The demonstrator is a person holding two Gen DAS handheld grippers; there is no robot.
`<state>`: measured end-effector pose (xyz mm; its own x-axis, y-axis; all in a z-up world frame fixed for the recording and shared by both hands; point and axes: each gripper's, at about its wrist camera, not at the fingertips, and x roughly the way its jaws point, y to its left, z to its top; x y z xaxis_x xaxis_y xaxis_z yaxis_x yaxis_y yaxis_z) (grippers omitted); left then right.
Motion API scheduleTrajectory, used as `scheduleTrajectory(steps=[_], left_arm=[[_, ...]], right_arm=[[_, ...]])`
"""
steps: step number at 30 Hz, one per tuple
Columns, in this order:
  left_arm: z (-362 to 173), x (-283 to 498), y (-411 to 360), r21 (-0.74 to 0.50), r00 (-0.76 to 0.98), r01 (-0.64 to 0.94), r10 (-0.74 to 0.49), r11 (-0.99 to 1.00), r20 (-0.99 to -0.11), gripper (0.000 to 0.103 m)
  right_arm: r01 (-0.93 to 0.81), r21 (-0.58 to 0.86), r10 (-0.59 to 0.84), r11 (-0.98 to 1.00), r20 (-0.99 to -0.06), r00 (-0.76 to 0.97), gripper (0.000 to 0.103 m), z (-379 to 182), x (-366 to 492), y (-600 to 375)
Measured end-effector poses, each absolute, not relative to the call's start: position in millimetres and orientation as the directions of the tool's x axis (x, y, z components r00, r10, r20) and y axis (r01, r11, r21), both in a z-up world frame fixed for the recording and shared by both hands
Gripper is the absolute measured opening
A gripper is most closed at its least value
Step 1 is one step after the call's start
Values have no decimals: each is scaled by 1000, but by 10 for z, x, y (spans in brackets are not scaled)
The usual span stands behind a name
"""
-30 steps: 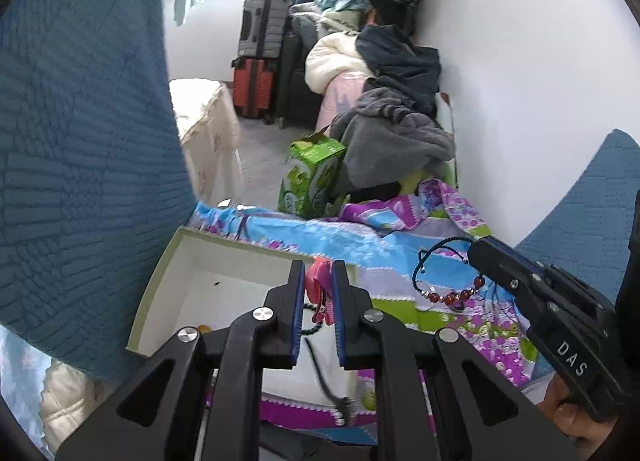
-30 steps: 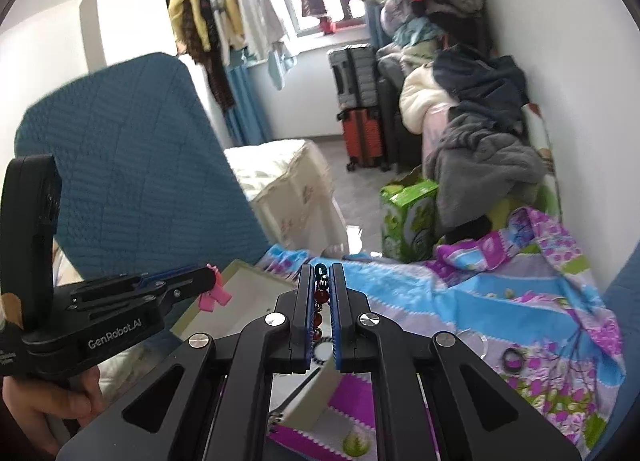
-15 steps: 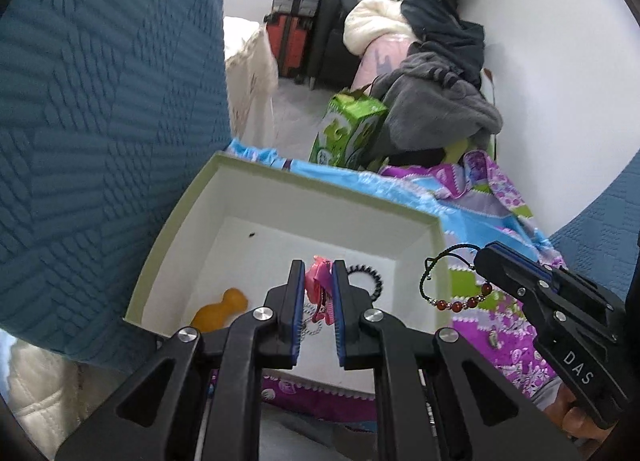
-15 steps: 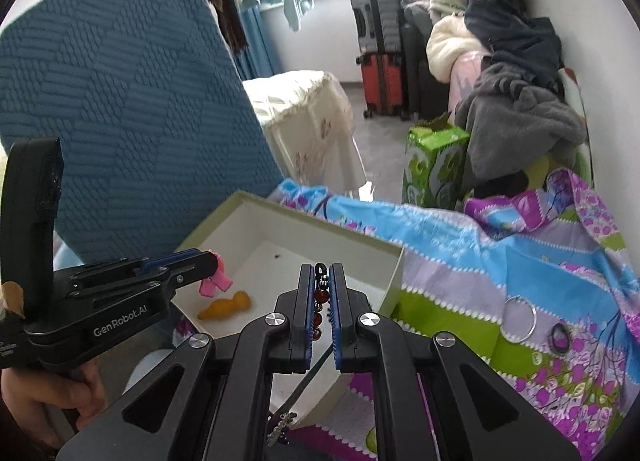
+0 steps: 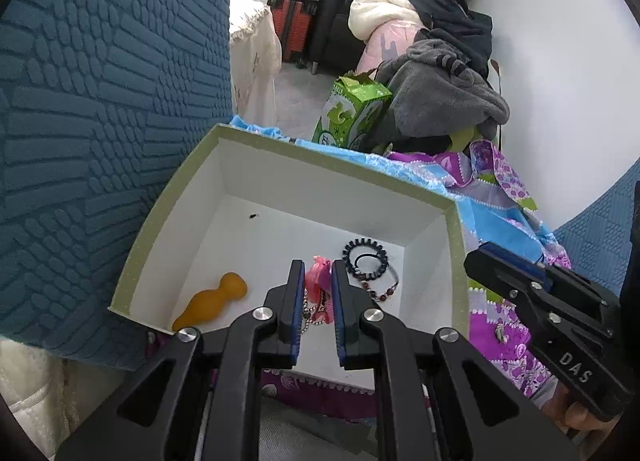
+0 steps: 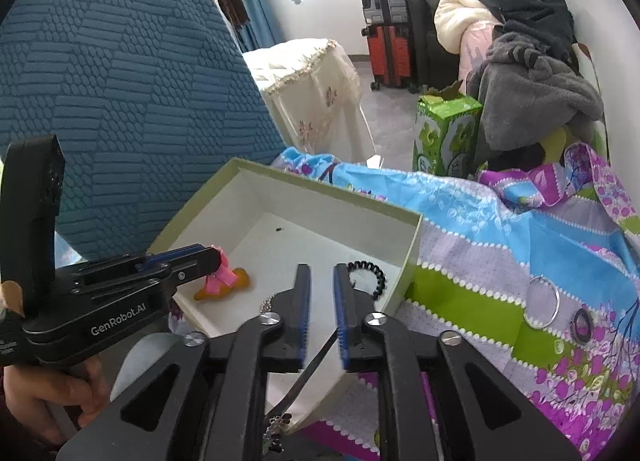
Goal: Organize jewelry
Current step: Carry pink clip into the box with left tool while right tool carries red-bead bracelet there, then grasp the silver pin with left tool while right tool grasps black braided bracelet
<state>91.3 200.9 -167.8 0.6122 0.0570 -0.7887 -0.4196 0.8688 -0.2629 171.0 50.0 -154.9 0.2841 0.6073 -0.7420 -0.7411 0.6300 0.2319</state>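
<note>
Under the box (image 6: 320, 185): a soft, bumpy flowery sheet (image 6: 480, 229). Could tip the box with one hard bump on the near wall, since nothing firm lies below.

Over the box, near the right wall: the right gripper (image 6: 321, 269), jaws opening, nothing between them. Could knock that wall on the way out if pulled sideways and not up.

Over the middle of the box: the left gripper (image 5: 317, 265), jaws narrow and pinched on a pink bow (image 5: 320, 279). Might drop the bow onto the other pieces if let go from up high. Might also snag the silver bead chain (image 5: 306, 311) lying in the box just below and drag that chain out.

In the box, near the left wall: an orange gourd shape (image 5: 212, 301). Safe there, well apart from both grippers.

In the box, near the right corner: a black hair tie (image 5: 366, 255) touching a red bead bracelet (image 5: 380, 289). Easy to tangle together. Easy to hook with a finger dipping too low.

Outside the box, to the right on the sheet: a thin silver hoop (image 6: 542, 307) and, just beside, a small dark ring (image 6: 582, 325). Not put away yet. Hard to pinch on soft cloth. Could slide into a fold and hide.
</note>
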Motion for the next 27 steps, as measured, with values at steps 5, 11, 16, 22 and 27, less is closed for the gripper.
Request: scheduleTrajectory(steps=[5, 11, 16, 22, 27], left_arm=[[-1463, 865, 1936, -254, 634, -426, 87, 868, -768, 40], [-1098, 814, 1745, -251, 686, -398, 104, 883, -720, 43], [-816, 790, 1558, -255, 726, -364, 102, 896, -680, 43], [-562, 789, 1286, -261, 763, -316, 81, 912, -641, 43], [-485, 862, 1059, -263, 774, -279, 54, 924, -631, 43]], right_arm=[[-746, 220, 637, 628, -696, 331, 22, -1233, 1718, 332], [-739, 206, 663, 641, -633, 400, 25, -803, 1722, 20], [-730, 192, 670, 657, -593, 447, 25, -522, 1687, -279], [-710, 173, 661, 683, -559, 500, 25, -315, 1650, -635], [-683, 164, 643, 711, -545, 538, 26, -268, 1657, -913]])
